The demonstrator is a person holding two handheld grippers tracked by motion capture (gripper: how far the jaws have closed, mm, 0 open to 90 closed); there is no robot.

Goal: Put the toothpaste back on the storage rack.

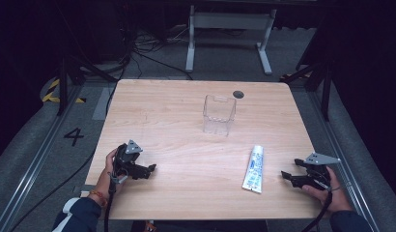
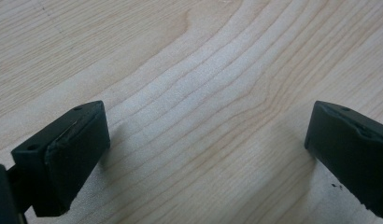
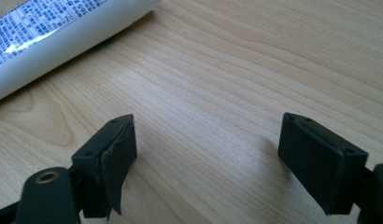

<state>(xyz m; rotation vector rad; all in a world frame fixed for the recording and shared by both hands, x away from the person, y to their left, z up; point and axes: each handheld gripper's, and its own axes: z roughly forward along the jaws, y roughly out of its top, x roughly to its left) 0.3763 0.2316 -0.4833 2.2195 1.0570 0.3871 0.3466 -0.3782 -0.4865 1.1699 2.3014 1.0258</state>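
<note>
Tube: the white tube point(image 1: 253, 168) is lying untouched on the desk point(image 1: 176, 111), near right, just left of your right tongs point(image 1: 289, 177).
Tongs: you are holding both spread, empty; left tongs point(image 1: 148, 170) near left.
Left: gripping it, probably binning it in the clear bin point(image 1: 219, 115).

a black "4" on the floor point(image 1: 74, 136); tube point(image 1: 253, 169) print unreadable
</note>
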